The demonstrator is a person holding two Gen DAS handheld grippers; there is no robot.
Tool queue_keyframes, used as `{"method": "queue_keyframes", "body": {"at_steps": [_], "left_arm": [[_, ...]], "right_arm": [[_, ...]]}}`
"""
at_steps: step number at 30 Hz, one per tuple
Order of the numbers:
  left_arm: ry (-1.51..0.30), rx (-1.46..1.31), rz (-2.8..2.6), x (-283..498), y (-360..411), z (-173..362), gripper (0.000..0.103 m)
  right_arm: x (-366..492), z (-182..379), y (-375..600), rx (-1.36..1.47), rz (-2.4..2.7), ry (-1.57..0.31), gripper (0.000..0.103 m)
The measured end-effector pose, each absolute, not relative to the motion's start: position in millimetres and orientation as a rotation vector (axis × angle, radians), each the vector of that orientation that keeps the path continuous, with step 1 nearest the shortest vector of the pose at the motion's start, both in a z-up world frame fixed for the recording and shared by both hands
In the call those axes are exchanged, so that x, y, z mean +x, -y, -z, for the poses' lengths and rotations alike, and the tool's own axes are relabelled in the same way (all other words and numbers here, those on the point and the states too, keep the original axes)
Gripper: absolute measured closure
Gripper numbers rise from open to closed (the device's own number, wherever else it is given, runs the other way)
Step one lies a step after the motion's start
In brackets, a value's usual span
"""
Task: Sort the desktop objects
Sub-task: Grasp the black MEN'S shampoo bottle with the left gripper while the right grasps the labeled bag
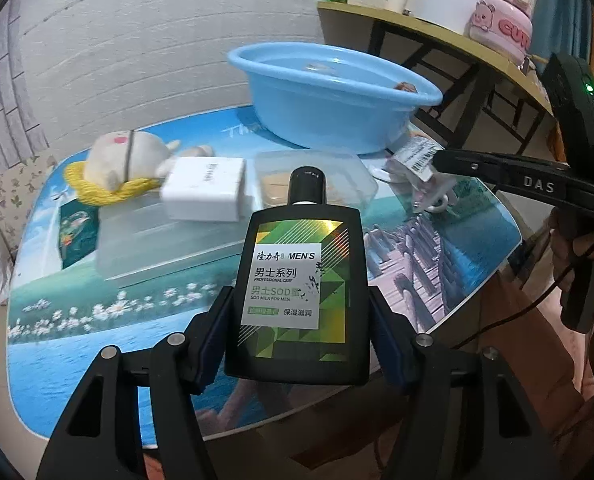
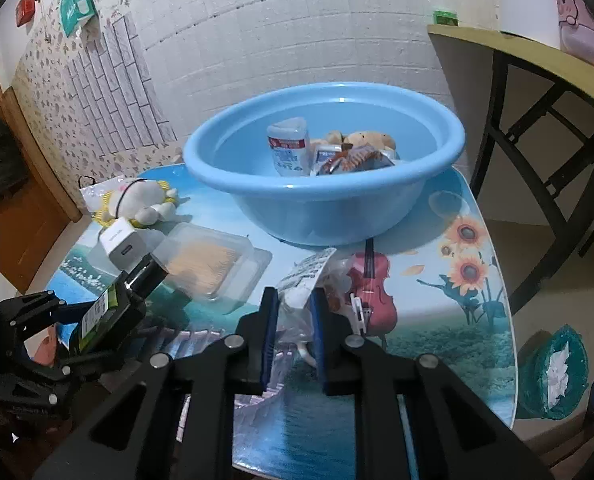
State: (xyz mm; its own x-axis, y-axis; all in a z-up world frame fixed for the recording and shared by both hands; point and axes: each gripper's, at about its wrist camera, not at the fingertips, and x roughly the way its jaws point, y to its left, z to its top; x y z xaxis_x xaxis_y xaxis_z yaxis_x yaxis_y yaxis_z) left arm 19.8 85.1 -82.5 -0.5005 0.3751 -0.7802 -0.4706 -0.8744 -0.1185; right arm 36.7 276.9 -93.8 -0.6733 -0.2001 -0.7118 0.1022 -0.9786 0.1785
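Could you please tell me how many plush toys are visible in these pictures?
2. A white plush lies on a yellow mat at the table's far left; a brown plush sits inside the blue basin, where others may be hidden beneath packets.

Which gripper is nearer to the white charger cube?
Left. The left gripper, holding the black lotion bottle, sits just in front of the white charger cube; the right gripper is farther right, beyond the clear lidded box.

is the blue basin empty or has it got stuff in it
Not empty. The right wrist view shows the basin holding a white bottle, snack packets and a brown plush toy.
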Motion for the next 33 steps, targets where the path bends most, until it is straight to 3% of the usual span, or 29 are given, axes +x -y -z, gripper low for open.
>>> {"method": "queue_keyframes", "body": {"at_steps": [11,16,18,33], "left_arm": [[-0.160,-1.265,-2.375,32,-63,98,0.040],[-0.178,-1.261,-2.378,31,-66,99,0.040],[-0.176,-1.254,-2.372,30,-68,98,0.040],[-0.247,-1.192,-2.418,22,-81,104,0.042]], "right_arm": [[52,94,-257,1.185,2.636,0.045,0.083],[52,96,-251,1.206,2.672,-0.028,0.063],[51,97,-250,1.208,2.670,-0.041,0.059],[44,123,-229,1.290,2.702,-0.224,0.059]]}}
